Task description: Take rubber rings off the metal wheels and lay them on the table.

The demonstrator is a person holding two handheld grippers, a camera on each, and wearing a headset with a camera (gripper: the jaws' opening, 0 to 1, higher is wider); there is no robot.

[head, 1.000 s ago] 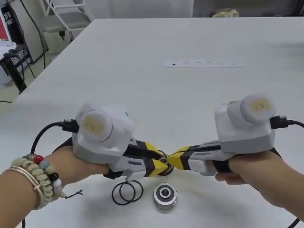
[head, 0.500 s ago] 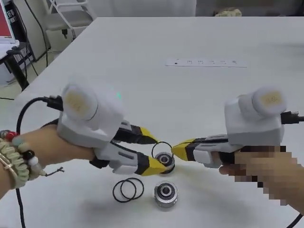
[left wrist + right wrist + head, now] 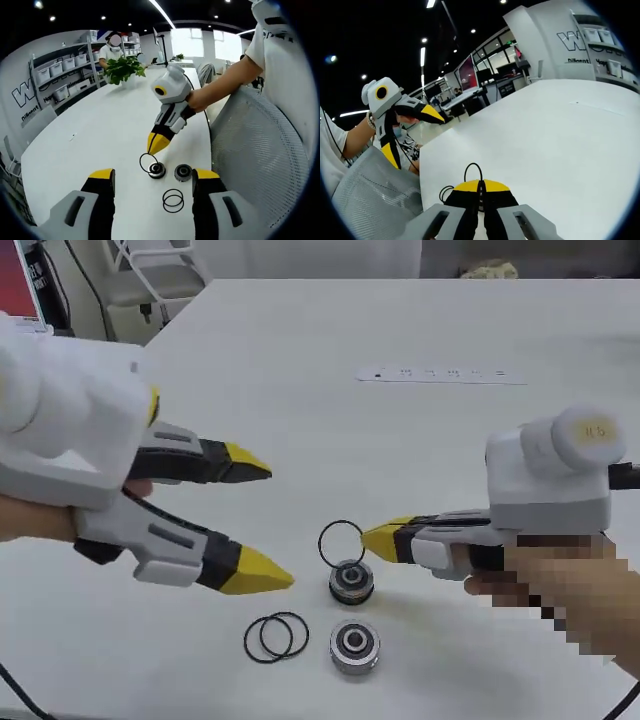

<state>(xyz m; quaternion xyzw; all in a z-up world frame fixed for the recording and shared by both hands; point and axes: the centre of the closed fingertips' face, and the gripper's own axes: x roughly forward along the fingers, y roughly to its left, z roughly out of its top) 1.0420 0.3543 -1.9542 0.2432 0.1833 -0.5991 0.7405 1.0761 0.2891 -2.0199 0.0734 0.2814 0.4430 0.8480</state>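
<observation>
Nearest, two thin black rubber rings (image 3: 290, 636) lie overlapped on the smooth white bench (image 3: 330, 420), below the left gripper (image 3: 280, 525), whose yellow-tipped jaws gape wide. Beside them sits a round metal wheel (image 3: 355, 648). A second wheel (image 3: 351, 582) lies just under the right gripper (image 3: 372, 540), which is clamped on a third ring (image 3: 321, 545).

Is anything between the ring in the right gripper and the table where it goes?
The wheel sits just below the ring pinched in the right gripper; the table beside it is bare.
</observation>
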